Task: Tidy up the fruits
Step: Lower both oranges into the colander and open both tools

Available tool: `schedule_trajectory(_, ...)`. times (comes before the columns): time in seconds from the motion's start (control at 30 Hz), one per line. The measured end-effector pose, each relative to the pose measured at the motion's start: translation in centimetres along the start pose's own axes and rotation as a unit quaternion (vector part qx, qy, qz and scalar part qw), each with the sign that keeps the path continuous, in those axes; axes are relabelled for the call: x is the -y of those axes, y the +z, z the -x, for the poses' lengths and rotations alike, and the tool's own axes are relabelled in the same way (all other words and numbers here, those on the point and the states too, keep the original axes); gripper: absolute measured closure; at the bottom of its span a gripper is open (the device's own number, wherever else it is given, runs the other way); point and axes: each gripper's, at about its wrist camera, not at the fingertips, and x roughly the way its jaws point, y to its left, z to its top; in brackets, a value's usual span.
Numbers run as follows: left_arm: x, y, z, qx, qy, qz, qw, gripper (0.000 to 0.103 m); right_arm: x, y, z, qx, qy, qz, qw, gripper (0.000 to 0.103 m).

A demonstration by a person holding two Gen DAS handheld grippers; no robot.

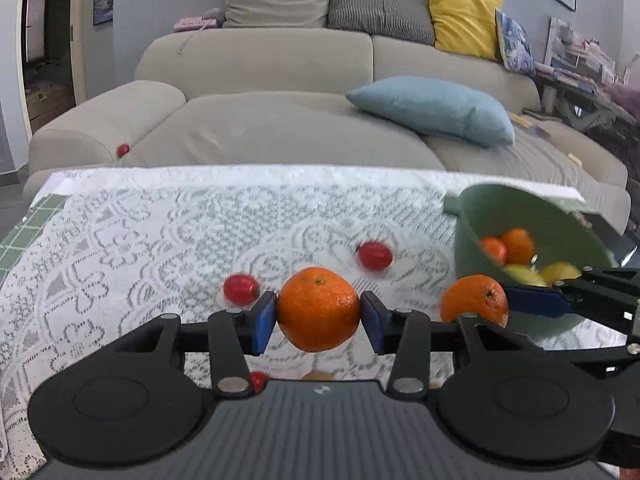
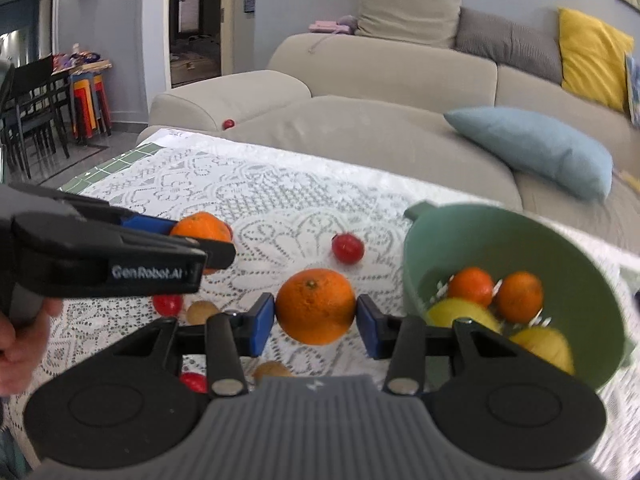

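Two grippers are each clamping an orange: the left gripper (image 1: pixel 319 316) gripping one orange (image 1: pixel 319 309), the right gripper (image 2: pixel 316 316) another orange (image 2: pixel 315 306), the green bowl (image 2: pixel 440 232) sitting at its three o'clock.

Both wrist cameras look forward and downward, close over the lace-covered bench (image 1: pixel 160 240), toward the sofa (image 1: pixel 260 64). Both views share the green bowl (image 2: pixel 580 264) and scattered fruit.

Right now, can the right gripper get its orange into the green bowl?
Probably yes. The right gripper grips an orange, and the green bowl sits just to its right, mouth tilted toward it. Nothing lies between; the left gripper is on the far side.
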Motion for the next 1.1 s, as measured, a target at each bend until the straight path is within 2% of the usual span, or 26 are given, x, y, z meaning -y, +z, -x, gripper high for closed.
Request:
schedule_trajectory(0.23,2.9,2.9,0.3,-0.006,-0.011,0.005,0.9999,0.052,4.0,2.5,1.3,-0.005,0.003,-0.004,1.0,0.061)
schedule_trajectory(0.53,7.1,6.3,-2.0,-0.051,-0.079,0.008,0.9956,0.051,9.5,4.6,1.3,-0.049,-0.024,0.027,0.998,0.061)
schedule_trajectory(0.8,10.1,7.0,-5.5,-0.109,-0.123,0.008,0.9864,0.051,13.5,4.3,-0.1,-0.095,-0.03,0.014,0.995,0.061)
schedule_trajectory(1.1,11.8,6.5,-7.8,-0.136,-0.12,-0.016,0.9833,0.051,15.7,3.0,-2.5,-0.134,-0.018,-0.007,0.991,0.061)
